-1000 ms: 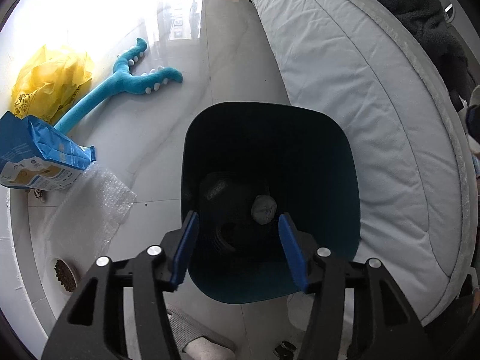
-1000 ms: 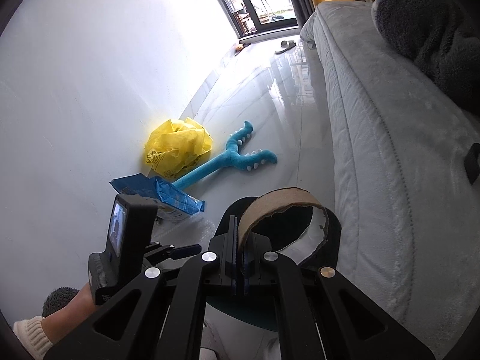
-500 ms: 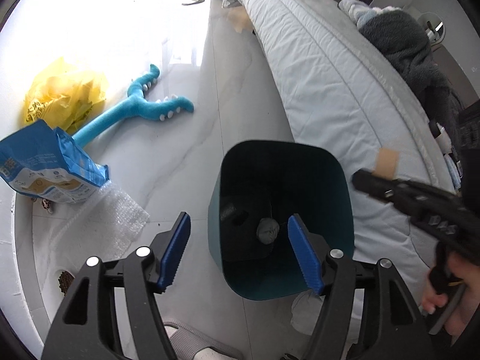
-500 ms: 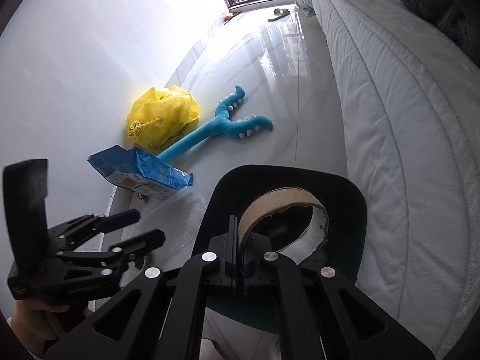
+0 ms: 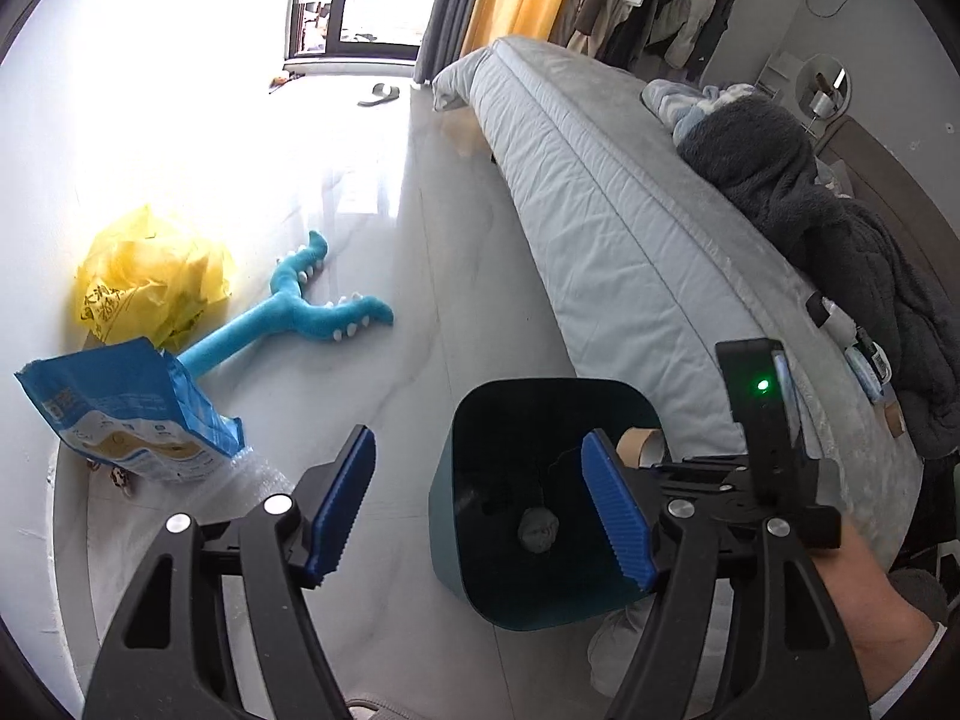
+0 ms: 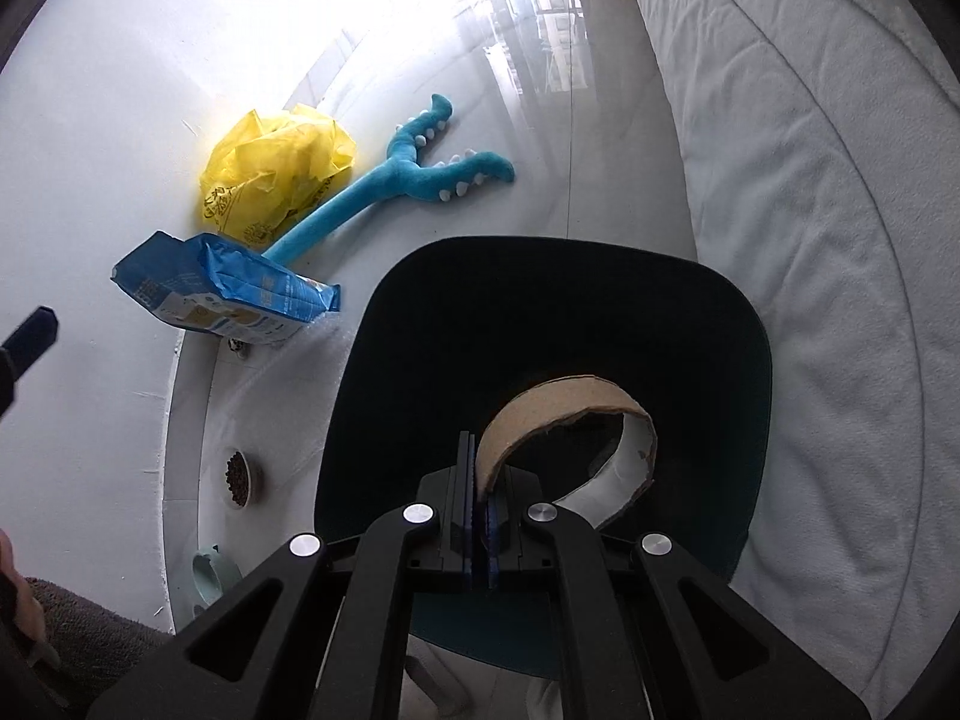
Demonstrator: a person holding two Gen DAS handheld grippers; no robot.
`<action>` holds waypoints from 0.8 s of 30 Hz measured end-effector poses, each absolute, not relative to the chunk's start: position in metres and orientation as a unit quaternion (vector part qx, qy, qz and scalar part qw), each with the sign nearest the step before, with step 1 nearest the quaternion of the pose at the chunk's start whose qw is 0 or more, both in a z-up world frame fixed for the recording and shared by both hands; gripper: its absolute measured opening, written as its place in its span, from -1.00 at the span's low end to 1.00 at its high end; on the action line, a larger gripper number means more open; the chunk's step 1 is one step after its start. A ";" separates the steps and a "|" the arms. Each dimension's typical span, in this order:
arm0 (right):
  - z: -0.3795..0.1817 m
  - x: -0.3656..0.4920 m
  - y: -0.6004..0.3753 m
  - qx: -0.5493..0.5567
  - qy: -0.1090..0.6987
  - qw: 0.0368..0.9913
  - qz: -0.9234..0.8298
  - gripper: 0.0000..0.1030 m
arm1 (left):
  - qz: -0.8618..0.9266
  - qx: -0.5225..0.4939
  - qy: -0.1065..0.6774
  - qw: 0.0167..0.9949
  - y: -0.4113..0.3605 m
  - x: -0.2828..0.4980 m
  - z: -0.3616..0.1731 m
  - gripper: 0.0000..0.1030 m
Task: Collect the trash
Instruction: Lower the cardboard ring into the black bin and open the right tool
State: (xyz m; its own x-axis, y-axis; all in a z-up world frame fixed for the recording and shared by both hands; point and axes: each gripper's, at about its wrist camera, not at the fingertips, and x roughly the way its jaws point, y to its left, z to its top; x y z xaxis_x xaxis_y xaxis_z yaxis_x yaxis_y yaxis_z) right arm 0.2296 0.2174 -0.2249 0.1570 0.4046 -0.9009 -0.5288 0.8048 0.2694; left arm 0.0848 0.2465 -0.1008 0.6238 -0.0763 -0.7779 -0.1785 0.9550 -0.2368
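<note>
A dark teal trash bin (image 5: 456, 516) (image 6: 360, 420) stands on the floor beside the bed. My right gripper (image 6: 480, 480) is shut on a curled brown cardboard strip (image 6: 558, 399) and holds it right over the bin's mouth; the strip also peeks out in the left wrist view (image 5: 639, 443). A grey crumpled ball (image 5: 538, 531) lies inside the bin. My left gripper (image 5: 480, 504) is open and empty, above the bin's left rim. A blue snack bag (image 5: 126, 414) (image 6: 222, 294), a yellow plastic bag (image 5: 150, 282) (image 6: 276, 174) and bubble wrap (image 5: 258, 480) lie on the floor by the wall.
A blue plush toy (image 5: 300, 318) (image 6: 408, 180) lies on the tiled floor. The bed (image 5: 630, 252) (image 6: 810, 210) runs along the right with dark blankets (image 5: 810, 192) on it. A small bowl of pellets (image 6: 239, 477) sits by the wall. A slipper (image 5: 378, 94) lies near the window.
My left gripper has pulled back and tilted up, showing more of the room. My right gripper, still holding the cardboard strip, has moved over the bin's mouth.
</note>
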 end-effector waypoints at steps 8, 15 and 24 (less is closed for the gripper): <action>-0.245 0.230 0.219 -0.066 0.596 0.746 0.290 -0.92 | 0.030 -0.147 0.371 0.916 0.245 0.072 -0.059 0.44; -0.262 0.225 0.221 -0.080 0.614 0.731 0.287 -0.23 | 0.035 -0.149 0.346 0.926 0.243 0.068 -0.042 0.45; -0.250 0.221 0.222 -0.080 0.605 0.731 0.306 -0.06 | 0.037 -0.125 0.314 0.941 0.229 0.063 -0.019 0.53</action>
State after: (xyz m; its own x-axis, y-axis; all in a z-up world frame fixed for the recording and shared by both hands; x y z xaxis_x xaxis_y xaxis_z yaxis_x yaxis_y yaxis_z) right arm 0.2207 0.2217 -0.2503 0.0821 0.3502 -0.9331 -0.5442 0.8001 0.2524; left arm 0.0630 0.2294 -0.0186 0.8005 -0.0080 -0.5993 -0.1485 0.9661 -0.2112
